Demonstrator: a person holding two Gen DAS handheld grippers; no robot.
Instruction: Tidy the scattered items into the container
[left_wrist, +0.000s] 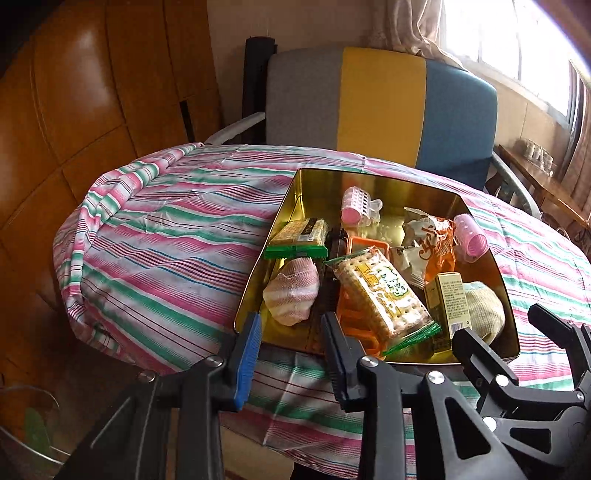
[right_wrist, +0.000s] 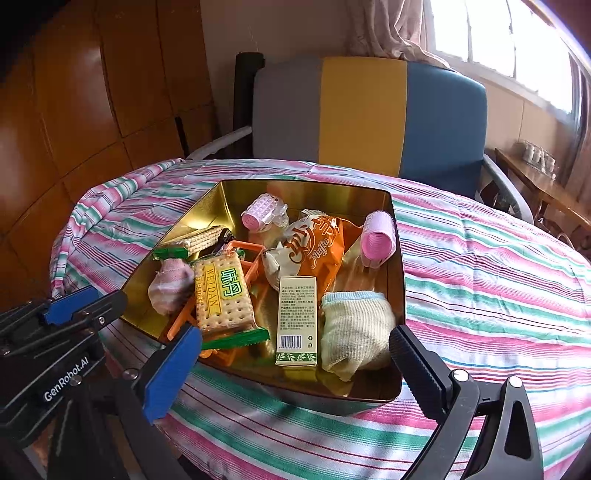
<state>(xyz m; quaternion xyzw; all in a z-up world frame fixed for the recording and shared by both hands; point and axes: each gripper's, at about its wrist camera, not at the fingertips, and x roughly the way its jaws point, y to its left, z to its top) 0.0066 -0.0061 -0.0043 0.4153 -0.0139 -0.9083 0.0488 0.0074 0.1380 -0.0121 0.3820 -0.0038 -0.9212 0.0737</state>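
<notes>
A gold metal tin (left_wrist: 280, 206) (right_wrist: 397, 258) sits on the striped tablecloth and holds several items: cracker packs (left_wrist: 384, 295) (right_wrist: 223, 295), a pink striped sock (left_wrist: 291, 291) (right_wrist: 170, 284), a cream sock (right_wrist: 354, 328), a small box (right_wrist: 297, 321), an orange snack bag (right_wrist: 317, 243) and pink hair rollers (left_wrist: 471, 238) (right_wrist: 376, 240). My left gripper (left_wrist: 291, 336) is open and empty at the tin's near left corner. My right gripper (right_wrist: 295, 350) is open wide and empty, just short of the tin's near edge.
The round table (left_wrist: 166, 229) has a pink, green and white striped cloth. A grey, yellow and blue chair (left_wrist: 380, 103) stands behind it. A wooden wall is on the left, a window on the right. A metal bin (left_wrist: 26, 435) is at the lower left.
</notes>
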